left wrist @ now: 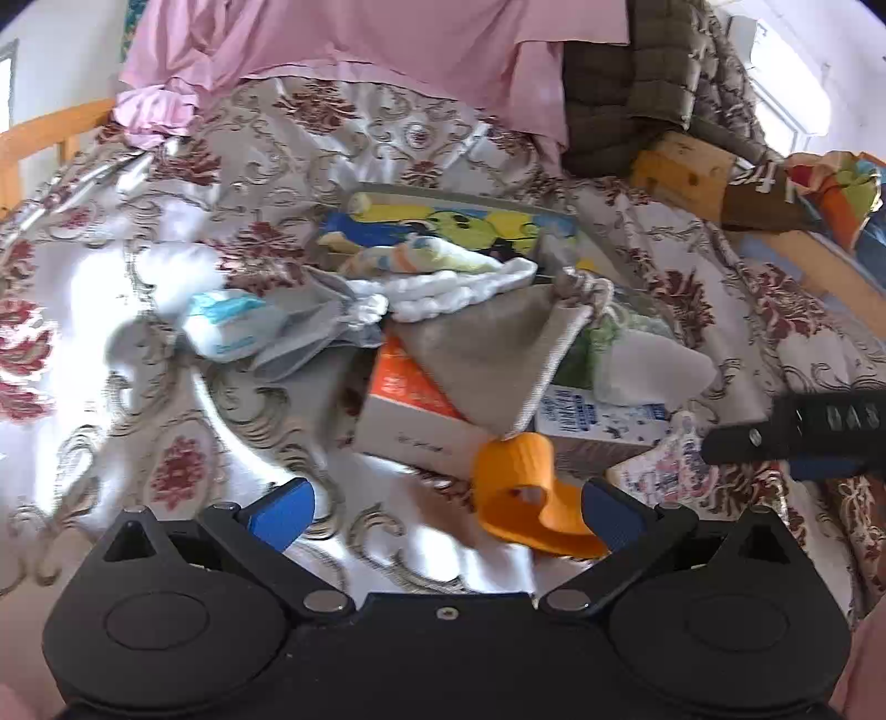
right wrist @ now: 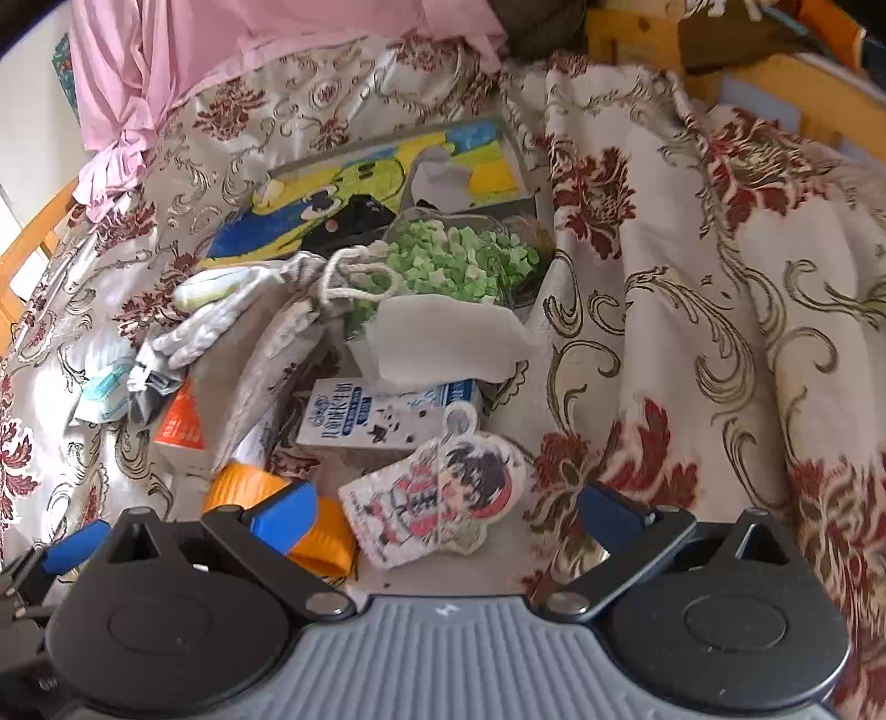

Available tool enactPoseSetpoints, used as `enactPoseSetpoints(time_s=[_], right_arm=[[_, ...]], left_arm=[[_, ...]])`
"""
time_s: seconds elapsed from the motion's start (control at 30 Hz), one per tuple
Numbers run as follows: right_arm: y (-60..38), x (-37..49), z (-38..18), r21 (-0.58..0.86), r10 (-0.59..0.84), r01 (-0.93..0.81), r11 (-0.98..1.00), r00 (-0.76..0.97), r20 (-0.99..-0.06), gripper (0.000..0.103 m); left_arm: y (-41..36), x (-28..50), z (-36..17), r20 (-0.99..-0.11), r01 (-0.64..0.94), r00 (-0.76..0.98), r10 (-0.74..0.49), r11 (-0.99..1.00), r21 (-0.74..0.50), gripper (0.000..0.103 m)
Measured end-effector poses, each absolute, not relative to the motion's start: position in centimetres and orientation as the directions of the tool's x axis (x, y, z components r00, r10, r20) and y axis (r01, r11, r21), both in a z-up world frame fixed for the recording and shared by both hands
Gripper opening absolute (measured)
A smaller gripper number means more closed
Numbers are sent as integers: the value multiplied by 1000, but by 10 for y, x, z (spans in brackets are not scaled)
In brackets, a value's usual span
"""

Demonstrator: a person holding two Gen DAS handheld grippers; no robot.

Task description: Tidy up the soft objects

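A heap of small things lies on a floral bedspread. My left gripper is open and empty; an orange strap loop lies just inside its right finger. Behind it lie a grey drawstring pouch, a white knitted cloth and a tissue pack. My right gripper is open, with a flat plush anime charm between its fingers on the bed. The orange strap sits by its left finger. The drawstring pouch and a white sponge lie beyond.
An orange-and-white box, a milk carton, a clear box of green paper stars and a cartoon picture box are in the heap. Pink cloth covers the far end. A wooden bed frame is at right.
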State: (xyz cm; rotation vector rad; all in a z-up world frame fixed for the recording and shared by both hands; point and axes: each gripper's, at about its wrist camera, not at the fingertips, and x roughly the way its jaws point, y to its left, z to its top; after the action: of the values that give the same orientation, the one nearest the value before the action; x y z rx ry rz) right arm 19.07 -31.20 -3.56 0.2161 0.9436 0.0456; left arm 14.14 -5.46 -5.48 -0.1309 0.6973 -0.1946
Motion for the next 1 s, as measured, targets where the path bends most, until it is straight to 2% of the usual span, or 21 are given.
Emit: enactPoseSetpoints(time_s=[0.07,0.23,0.57,0.67,0.73,0.9,1.0], right_arm=[[-318,202,-41,213,144,58,975,564,-813,103],[-336,230,-62,348,272,76,934,478,-835,103],[-336,260,-89,407,365,12,914,418,-832,103],[-335,258,-90,434,398,-1,901,402,-824,103],[-336,257,-88,461,423,-1,887,400,-813,103],[-345,253,-89,548,500,16,836,390,-774,103],[-349,251,-86,588,538,11,809,388,-748,103]], left_arm=[[-58,146,-59,-623,149,743,-244,968,-202,102],[-66,163,-70,-627,165,720,-297,951,-261,102],[-72,191,-91,-643,156,667,-378,914,-375,100],[-74,194,-95,-640,173,652,-407,901,-397,89],[-75,194,-97,-641,180,645,-415,898,-401,70],[-71,189,-94,-634,178,656,-410,900,-398,42],[-68,188,-93,-631,163,659,-410,896,-413,37]])
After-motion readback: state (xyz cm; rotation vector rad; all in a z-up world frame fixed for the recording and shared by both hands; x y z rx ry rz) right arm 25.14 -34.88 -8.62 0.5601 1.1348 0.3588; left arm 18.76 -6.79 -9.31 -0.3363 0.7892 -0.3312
